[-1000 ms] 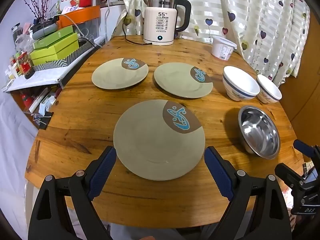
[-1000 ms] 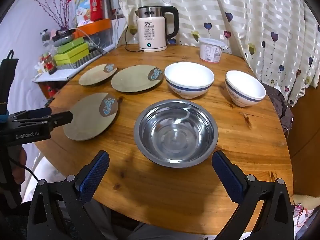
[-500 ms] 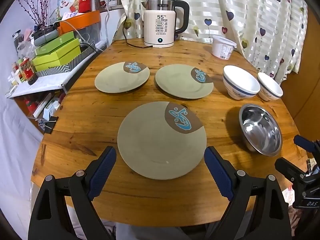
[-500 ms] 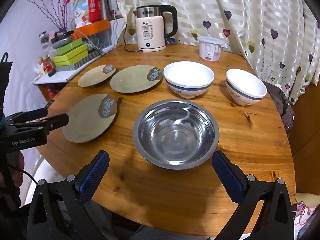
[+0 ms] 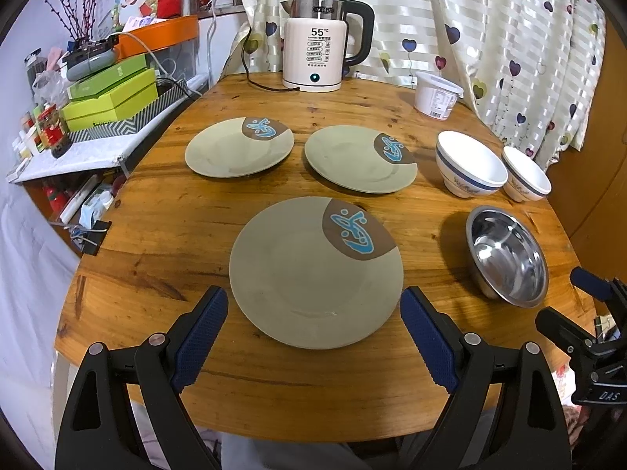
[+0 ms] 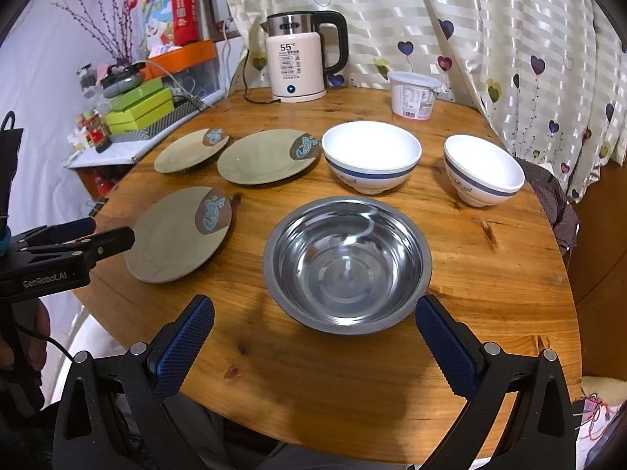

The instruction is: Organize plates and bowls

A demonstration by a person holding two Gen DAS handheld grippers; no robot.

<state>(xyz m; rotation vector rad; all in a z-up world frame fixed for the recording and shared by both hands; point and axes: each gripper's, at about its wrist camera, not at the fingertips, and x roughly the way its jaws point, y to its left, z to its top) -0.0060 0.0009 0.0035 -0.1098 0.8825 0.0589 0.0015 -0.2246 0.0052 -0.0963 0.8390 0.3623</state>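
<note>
Right wrist view: kettle (image 6: 298, 66) reads "55"; left gripper (image 6: 78, 241) reads "GenRobot.AI", its fingers' gap unclear here. Right gripper (image 6: 313, 333) gapes wide, empty, before the steel bowl (image 6: 347, 264).

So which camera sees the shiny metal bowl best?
The right wrist view: the metal bowl sits centred and close, so you see straight down into its whole inside. In the left wrist view the same bowl is off to the right edge, smaller and stretched by the lens.

Round wood table (image 5: 188, 211); heart-print striped curtain (image 5: 490, 39) behind; cluttered white shelf (image 5: 78, 152) at left; wooden panel (image 6: 603, 235) at right.
</note>
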